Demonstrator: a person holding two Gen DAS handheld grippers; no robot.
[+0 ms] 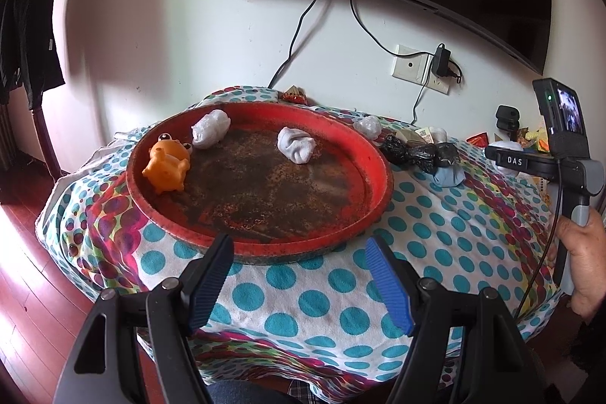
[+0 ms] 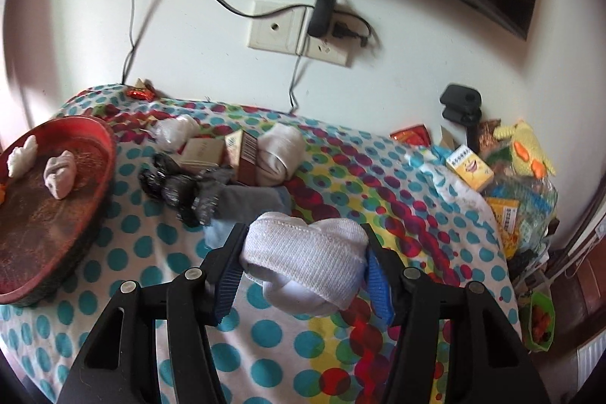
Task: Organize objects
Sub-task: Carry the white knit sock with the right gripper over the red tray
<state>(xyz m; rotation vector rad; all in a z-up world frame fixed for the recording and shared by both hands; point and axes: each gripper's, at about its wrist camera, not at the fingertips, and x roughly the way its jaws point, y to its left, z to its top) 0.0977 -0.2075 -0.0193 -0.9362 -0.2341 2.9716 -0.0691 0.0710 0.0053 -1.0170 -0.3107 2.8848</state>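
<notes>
Two tongs: right tongs point(image 2: 305, 265) pinch a rolled white sock point(image 2: 303, 260), lifted clear of the dotted worktop point(image 2: 265, 347) at frame centre. Left tongs point(image 1: 299, 284) spread, empty. Red tray point(image 1: 378, 173) upper left; black bag bundle point(image 2: 178, 192) and boxes point(image 2: 223, 154) lie between.

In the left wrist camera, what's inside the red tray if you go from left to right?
Orange toy animal → white rolled bundle → another white bundle, all in the red tray.
</notes>
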